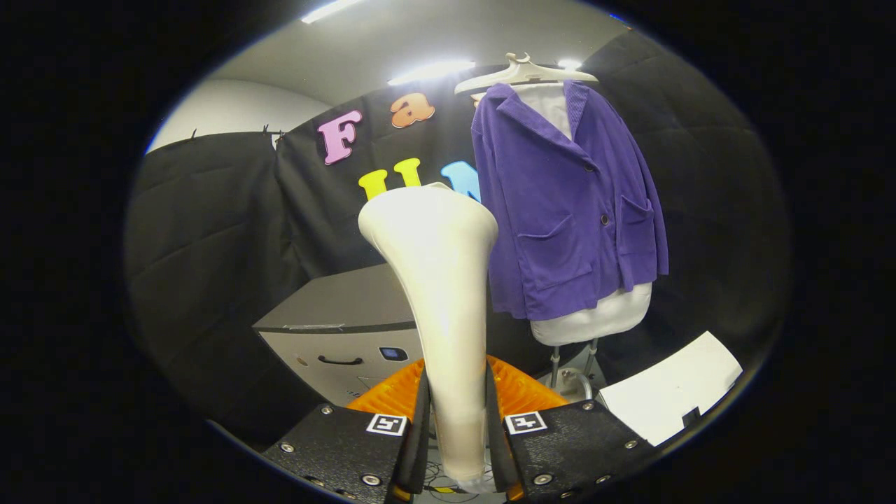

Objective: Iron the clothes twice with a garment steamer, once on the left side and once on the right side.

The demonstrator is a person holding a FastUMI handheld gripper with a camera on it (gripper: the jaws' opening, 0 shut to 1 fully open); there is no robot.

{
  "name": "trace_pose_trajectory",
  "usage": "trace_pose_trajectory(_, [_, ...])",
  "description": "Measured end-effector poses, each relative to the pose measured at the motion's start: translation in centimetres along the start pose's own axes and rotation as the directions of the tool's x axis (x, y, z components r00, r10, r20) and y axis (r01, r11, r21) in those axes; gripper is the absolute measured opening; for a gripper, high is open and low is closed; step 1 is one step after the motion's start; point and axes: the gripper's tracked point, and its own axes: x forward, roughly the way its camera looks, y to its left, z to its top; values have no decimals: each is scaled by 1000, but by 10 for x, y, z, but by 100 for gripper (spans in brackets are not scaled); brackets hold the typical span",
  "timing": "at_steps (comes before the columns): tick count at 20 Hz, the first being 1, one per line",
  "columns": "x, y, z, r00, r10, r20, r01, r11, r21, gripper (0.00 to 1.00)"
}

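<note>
My gripper (455,406) is shut on the handle of a cream-white garment steamer (437,273), which stands upright between the fingers with its wide head on top. Beyond it and to the right hangs a purple corduroy jacket (567,203) on a white hanger (525,73), draped over a white dress form (595,318) on a metal stand (556,364). The steamer head is apart from the jacket, level with its left edge. The jacket front faces me, with two patch pockets and dark buttons.
A grey cabinet (343,329) with a dark handle stands low behind the steamer, to the left of the dress form. A white sheet or board (672,388) lies low on the right. Black quilted cloth walls close in the booth.
</note>
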Motion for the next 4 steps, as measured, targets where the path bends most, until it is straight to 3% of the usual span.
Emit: trace_pose_trajectory(4, [-2,-3,-2,1000,-8,-5,8,1000,10,36])
